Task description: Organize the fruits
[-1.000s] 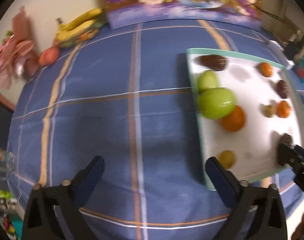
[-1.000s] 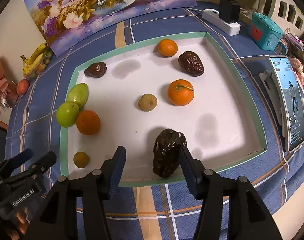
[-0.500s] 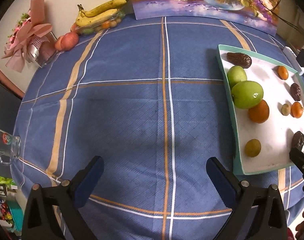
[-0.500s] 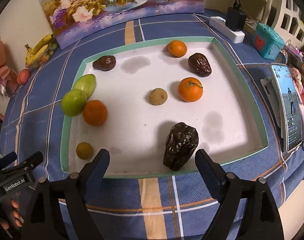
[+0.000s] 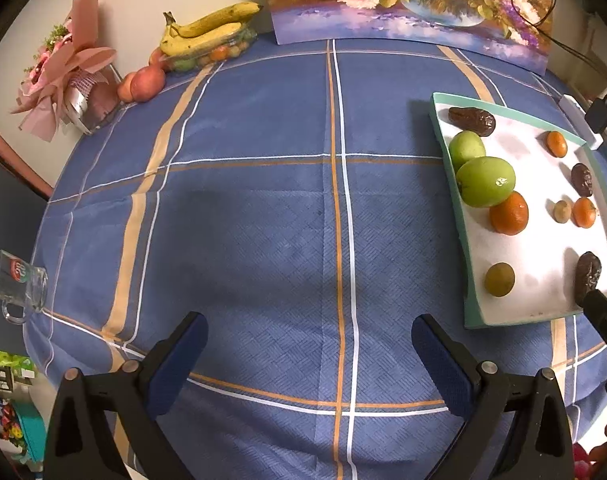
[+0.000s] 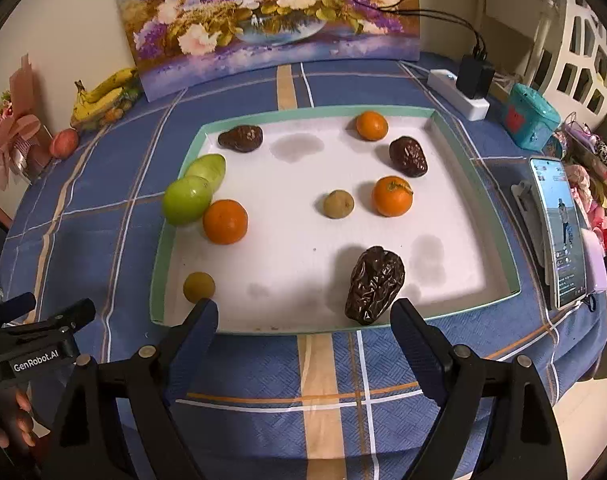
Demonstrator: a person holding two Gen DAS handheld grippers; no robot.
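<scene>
The right tool [image 6: 303, 320] has backed off the wrinkled dark fruit [image 6: 374, 283] and spread wide, empty — that fruit now lies free near the tray [image 6: 473, 168] front edge. Sorting looks barely begun, I'd guess: greens, oranges and dark ones sit scattered. The left tool [image 5: 309, 334] hangs apart over bare bench, holding nothing.

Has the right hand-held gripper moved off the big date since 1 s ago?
Yes. The right hand-held gripper backed toward the tray's near rim, jaws wider, off the big date.
</scene>
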